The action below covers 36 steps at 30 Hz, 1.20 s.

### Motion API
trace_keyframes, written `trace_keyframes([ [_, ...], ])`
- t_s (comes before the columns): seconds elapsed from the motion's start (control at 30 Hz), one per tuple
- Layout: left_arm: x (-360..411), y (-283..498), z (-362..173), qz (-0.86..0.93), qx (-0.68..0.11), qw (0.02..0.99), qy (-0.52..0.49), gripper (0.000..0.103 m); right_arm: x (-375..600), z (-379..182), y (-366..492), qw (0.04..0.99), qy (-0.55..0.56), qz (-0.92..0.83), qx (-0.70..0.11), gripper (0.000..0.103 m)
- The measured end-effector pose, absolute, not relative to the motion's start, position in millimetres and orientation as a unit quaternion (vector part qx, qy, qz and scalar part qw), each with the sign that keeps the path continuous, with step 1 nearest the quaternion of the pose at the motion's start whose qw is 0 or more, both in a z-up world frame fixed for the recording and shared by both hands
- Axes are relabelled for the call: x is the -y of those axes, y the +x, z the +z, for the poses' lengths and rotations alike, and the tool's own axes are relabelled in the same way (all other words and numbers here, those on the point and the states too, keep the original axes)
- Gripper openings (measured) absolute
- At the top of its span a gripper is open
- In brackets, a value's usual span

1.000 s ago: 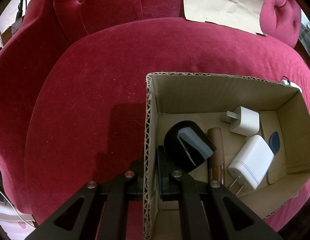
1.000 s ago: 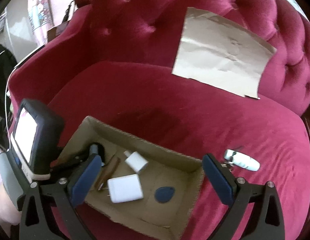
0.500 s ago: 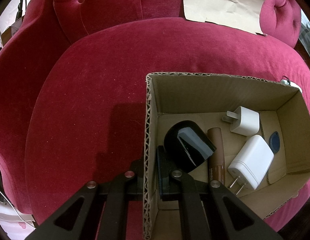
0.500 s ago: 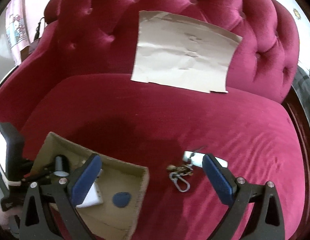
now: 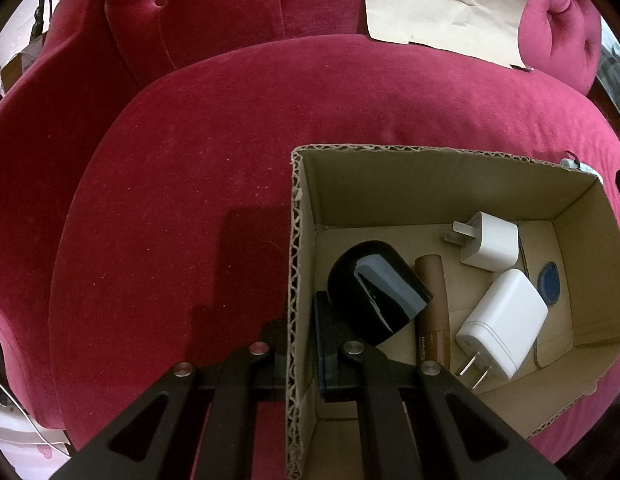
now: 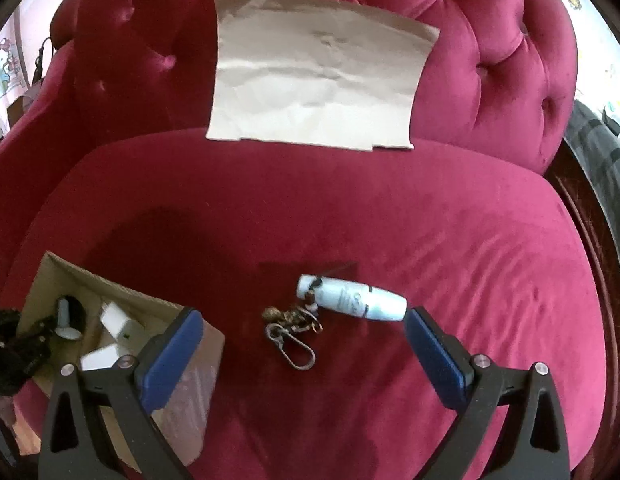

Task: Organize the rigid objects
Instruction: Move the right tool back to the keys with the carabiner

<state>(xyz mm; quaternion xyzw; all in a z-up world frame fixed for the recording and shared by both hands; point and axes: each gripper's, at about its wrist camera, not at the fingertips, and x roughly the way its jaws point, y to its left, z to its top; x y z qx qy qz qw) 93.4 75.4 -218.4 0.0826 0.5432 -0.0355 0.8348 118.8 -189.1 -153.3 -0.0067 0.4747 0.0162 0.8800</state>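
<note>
My left gripper is shut on the left wall of the cardboard box, one finger inside and one outside. The box holds a black rounded device, a brown tube, two white chargers and a blue tag. My right gripper is open above the sofa seat. A white tube with a keychain lies on the seat between and just beyond its fingers. The box is at the right wrist view's lower left.
The box and objects rest on a red velvet sofa seat. A sheet of tan paper leans on the tufted backrest. The sofa's wooden edge runs at the right.
My right gripper has swung right, away from the box, and now frames the white tube and keychain. The left gripper and box have not moved.
</note>
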Motion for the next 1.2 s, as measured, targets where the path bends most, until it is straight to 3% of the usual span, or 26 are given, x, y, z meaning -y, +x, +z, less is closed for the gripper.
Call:
trace_keyframes([
  [0.7,-74.6,93.5,-218.0,-0.035,-0.543,0.835,0.083,0.006,210.9,-197.7,131.1,0.851,0.014,0.017,-0.524,0.102],
  [0.8,-74.6,93.3,-218.1,-0.036,-0.543,0.835,0.083,0.006,209.7,-199.5,134.4,0.849,0.018,0.018,-0.527,0.097],
  [0.97,-73.8,93.4,-218.0,-0.037,-0.543,0.834,0.085,0.006,209.1,-205.1,142.2,0.842,0.028,0.022,-0.538,0.077],
  [1.2,-73.1,94.6,-218.7,-0.038,-0.544,0.834,0.084,0.006,201.5,-212.1,153.2,0.836,0.037,0.032,-0.547,0.070],
])
